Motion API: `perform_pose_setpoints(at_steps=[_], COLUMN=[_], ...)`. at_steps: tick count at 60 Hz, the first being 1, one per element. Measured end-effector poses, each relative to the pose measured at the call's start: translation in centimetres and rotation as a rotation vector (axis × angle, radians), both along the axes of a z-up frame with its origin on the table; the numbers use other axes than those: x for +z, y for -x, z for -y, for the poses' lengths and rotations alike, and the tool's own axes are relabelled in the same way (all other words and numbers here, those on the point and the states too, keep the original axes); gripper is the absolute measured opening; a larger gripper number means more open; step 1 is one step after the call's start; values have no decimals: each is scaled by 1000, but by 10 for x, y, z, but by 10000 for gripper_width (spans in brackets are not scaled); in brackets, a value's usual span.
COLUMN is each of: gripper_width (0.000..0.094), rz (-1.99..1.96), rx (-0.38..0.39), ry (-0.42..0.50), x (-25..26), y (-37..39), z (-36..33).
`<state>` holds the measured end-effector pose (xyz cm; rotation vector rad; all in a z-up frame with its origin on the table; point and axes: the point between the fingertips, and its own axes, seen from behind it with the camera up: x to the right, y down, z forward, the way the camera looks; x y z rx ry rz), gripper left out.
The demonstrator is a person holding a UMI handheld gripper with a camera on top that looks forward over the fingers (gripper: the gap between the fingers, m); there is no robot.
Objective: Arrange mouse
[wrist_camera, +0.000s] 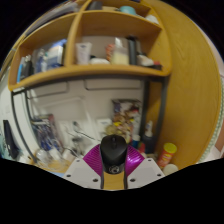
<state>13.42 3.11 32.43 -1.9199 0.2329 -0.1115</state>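
Observation:
A black computer mouse (113, 152) with a scroll wheel sits between my two fingers, its rear toward the camera. My gripper (113, 160) is shut on it: the magenta pads (94, 158) press against both sides of the mouse. The mouse is held up in the air, well above the desk, with wall shelves behind it. The underside of the mouse is hidden by the gripper body.
A wooden shelf unit (95, 72) with several items fills the upper view. A wooden side panel (190, 90) stands to the right. Cluttered desk items, among them an orange-capped bottle (167, 153), lie below and behind the mouse.

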Motion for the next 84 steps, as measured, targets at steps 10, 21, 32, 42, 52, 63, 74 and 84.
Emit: perform_pose_setpoints(at_steps=[10,21,32,42,52,63,74,84], gripper_width=[261,260,259,260,271,415,749,853], rz=[-6,-58,-60,-53,-36,-24,-30,-6], rx=[138,269,332,349,353,330,302,306], ry=[-70,46,231,361,451,445,495,469], x=[43,-37,-166,-259,-316,-328,-329,-282], y=[140,280,360,388,397,397,390,373], z=[-25,-47,-52,-44,-34,-26,-19,0])
